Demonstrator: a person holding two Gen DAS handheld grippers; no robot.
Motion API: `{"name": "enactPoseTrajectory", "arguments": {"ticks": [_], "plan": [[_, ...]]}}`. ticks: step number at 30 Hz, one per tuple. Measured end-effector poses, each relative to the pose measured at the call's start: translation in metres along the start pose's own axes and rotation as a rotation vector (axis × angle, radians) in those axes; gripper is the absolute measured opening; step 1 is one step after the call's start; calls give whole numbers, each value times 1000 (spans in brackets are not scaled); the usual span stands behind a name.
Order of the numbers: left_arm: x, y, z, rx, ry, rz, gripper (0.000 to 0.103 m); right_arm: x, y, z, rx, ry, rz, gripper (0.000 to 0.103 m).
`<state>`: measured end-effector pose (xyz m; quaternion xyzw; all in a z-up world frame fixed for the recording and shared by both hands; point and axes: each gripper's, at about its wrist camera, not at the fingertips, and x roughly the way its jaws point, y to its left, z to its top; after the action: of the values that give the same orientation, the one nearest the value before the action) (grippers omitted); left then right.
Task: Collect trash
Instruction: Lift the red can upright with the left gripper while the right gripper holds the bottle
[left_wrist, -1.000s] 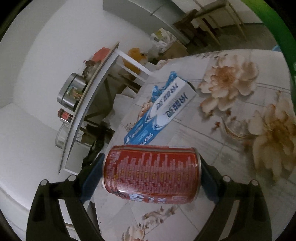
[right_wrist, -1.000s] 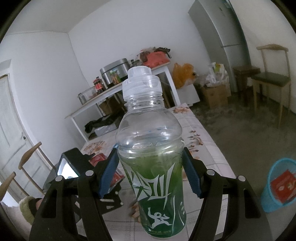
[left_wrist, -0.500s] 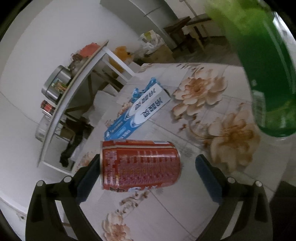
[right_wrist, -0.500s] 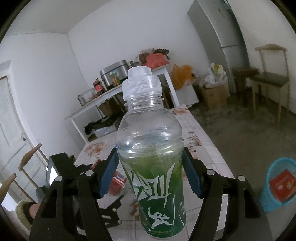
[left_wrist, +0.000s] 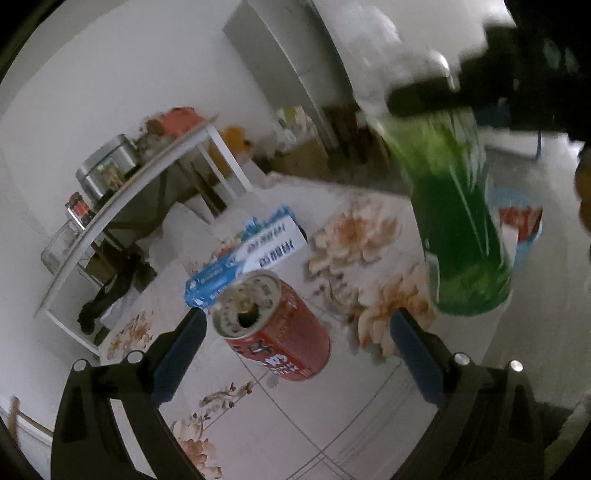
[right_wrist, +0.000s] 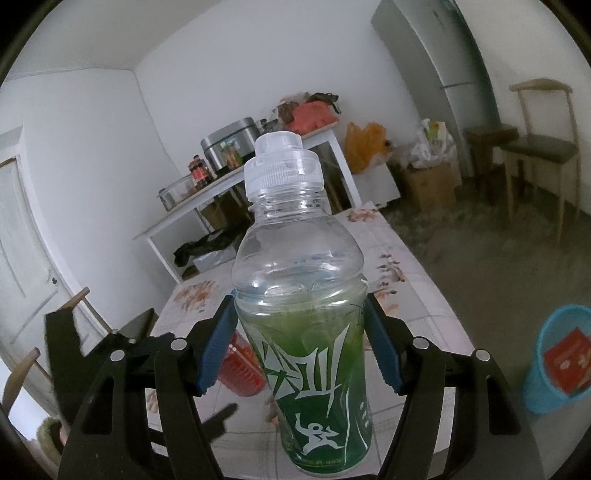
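A red drink can (left_wrist: 275, 326) lies tilted on the floral table (left_wrist: 295, 417), its open top facing me, between the spread jaws of my open left gripper (left_wrist: 295, 345); neither pad touches it. My right gripper (right_wrist: 299, 347) is shut on a green-labelled plastic bottle (right_wrist: 303, 332) with a clear cap, held upright above the table. The bottle (left_wrist: 458, 221) also shows blurred at the upper right of the left wrist view. The can (right_wrist: 240, 365) peeks out behind the right gripper's left finger. A blue trash bin (right_wrist: 561, 358) stands on the floor at the right.
A blue and white box (left_wrist: 251, 254) lies on the table beyond the can. A white side table (right_wrist: 236, 192) with pots and jars stands by the wall. Chairs (right_wrist: 535, 147), a fridge (right_wrist: 436, 74) and bags (right_wrist: 432, 155) are at the back right.
My left gripper opened and let go of the red can, which now lies tilted on the table. The bottle in my right gripper moved across the left wrist view.
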<state>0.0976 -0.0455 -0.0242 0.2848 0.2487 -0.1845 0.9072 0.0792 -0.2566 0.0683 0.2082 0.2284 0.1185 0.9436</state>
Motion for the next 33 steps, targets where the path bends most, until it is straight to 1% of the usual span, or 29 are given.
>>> {"name": "enactPoseTrajectory", "arguments": {"ticks": [2, 3, 4, 5, 7, 9, 11, 15, 17, 20, 23, 27, 30, 33], "plan": [[-1, 9, -2, -49, -17, -2, 97, 1, -1, 2, -1, 2, 1, 64], [-1, 19, -4, -108, -23, -11, 97, 2, -1, 3, -1, 3, 3, 64], [-1, 24, -6, -142, -26, -24, 97, 3, -1, 4, 0, 3, 6, 64], [2, 36, -9, -224, -28, -68, 97, 3, -1, 5, 0, 2, 9, 64], [10, 52, -13, -339, -11, -123, 97, 5, -2, 7, 4, 2, 20, 64], [17, 62, -19, -424, 4, -163, 97, 6, -1, 7, 3, 0, 27, 64], [23, 68, -22, -481, 7, -192, 97, 8, 0, 9, -2, -3, 33, 64], [36, 65, -24, -498, 24, -217, 97, 18, 5, 11, -24, -19, 40, 64], [42, 62, -24, -504, 33, -211, 97, 24, 7, 9, -41, -25, 32, 64], [48, 61, -23, -525, 34, -211, 97, 36, 13, 0, -92, -26, -3, 65], [52, 62, -21, -534, 34, -197, 96, 34, 20, -7, -135, -46, -3, 65], [56, 66, -20, -558, 34, -200, 87, 27, 30, -10, -192, -38, -11, 65], [59, 70, -21, -585, 43, -206, 77, 21, 34, -11, -214, -27, -13, 65], [61, 72, -24, -608, 57, -225, 72, 15, 34, -10, -216, -8, -20, 64]]}}
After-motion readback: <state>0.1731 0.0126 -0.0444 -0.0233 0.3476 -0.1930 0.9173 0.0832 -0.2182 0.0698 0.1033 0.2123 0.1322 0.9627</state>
